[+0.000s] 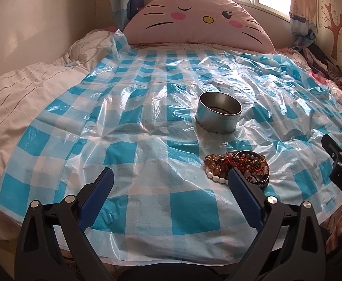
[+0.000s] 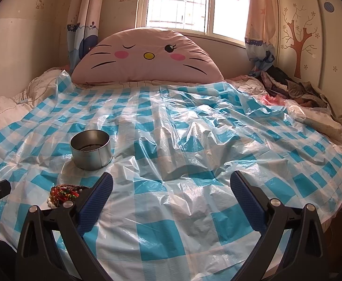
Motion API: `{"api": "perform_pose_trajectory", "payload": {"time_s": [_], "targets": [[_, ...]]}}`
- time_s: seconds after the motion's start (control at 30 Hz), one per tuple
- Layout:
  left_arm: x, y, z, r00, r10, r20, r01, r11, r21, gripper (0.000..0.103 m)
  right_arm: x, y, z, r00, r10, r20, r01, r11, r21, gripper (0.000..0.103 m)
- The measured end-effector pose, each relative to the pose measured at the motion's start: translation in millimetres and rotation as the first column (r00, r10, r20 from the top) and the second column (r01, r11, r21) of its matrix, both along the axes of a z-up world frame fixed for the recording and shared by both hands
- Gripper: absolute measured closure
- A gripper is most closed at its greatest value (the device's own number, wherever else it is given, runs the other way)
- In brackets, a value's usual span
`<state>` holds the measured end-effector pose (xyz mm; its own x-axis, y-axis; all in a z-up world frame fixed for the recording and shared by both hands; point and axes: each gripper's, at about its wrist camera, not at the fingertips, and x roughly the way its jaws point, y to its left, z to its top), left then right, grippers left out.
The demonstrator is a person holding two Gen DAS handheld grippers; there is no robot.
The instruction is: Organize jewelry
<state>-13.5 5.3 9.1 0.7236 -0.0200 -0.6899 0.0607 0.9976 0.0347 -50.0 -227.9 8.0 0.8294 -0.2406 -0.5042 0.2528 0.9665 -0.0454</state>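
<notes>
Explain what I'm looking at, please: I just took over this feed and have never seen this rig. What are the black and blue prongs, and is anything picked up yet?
Those prongs are two handheld grippers, each with its own camera looking along its fingers. One picture is from the left gripper, the other from the right gripper. Both are open and hold nothing. On the blue checked plastic sheet covering the bed lie a pile of beaded bracelets and, beyond it, an open round metal tin.
</notes>
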Motion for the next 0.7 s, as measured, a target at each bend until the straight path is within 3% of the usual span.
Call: {"api": "perform_pose_trajectory", "payload": {"time_s": [0.17,0.7], "targets": [[1.9,-2.0,-1.7,1.0,0.015,-0.006,-0.015,0.999,0.031,0.008,0.0,0.3,-0.1,1.0,0.0,0.0,0.0,1.0,0.0,0.007],[2.4,5.8,-4.7,0.999,0.026,-0.021,-0.026,1.0,0.007,0.008,0.4,0.5,-0.5,1.0,0.002,-0.001,-0.002,1.0,-0.002,0.007]]}}
